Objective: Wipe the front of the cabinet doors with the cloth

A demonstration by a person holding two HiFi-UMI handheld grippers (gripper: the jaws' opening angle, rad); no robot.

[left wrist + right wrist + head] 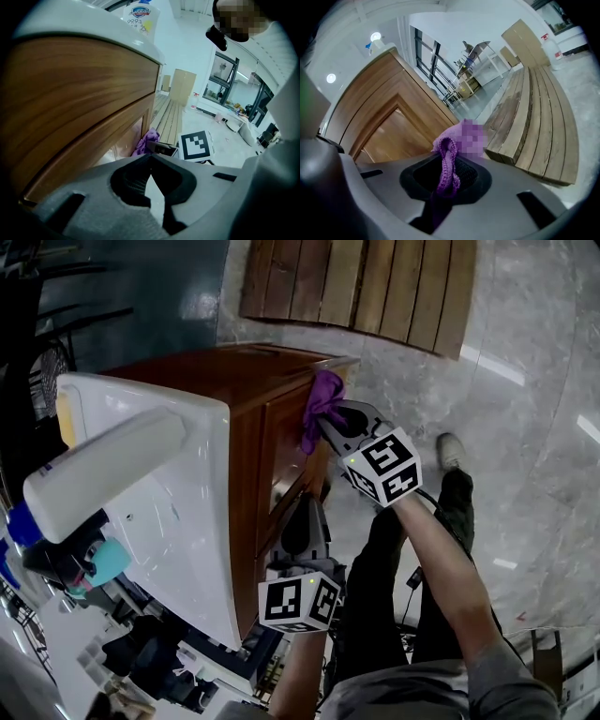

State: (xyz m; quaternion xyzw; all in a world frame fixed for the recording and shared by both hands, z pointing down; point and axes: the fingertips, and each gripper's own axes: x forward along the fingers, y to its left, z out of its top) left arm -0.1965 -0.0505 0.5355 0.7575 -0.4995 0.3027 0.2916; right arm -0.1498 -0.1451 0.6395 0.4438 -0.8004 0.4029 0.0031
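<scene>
Right gripper view: fingers [480,177] clamp cloth [448,164] | left gripper view: fingers [125,182] together, empty | head view: cloth touches cabinet [281,451]

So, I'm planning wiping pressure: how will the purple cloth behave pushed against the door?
Probably floppy: the purple cloth droops in folds from the right gripper. Likely light, since a narrow pinch holds it. It should squash against the cabinet door, not skid stiffly.

A white bottle [103,474] sits on the white sink [187,540], and a slatted wooden pallet [361,282] lies on the marble floor [525,427].
</scene>
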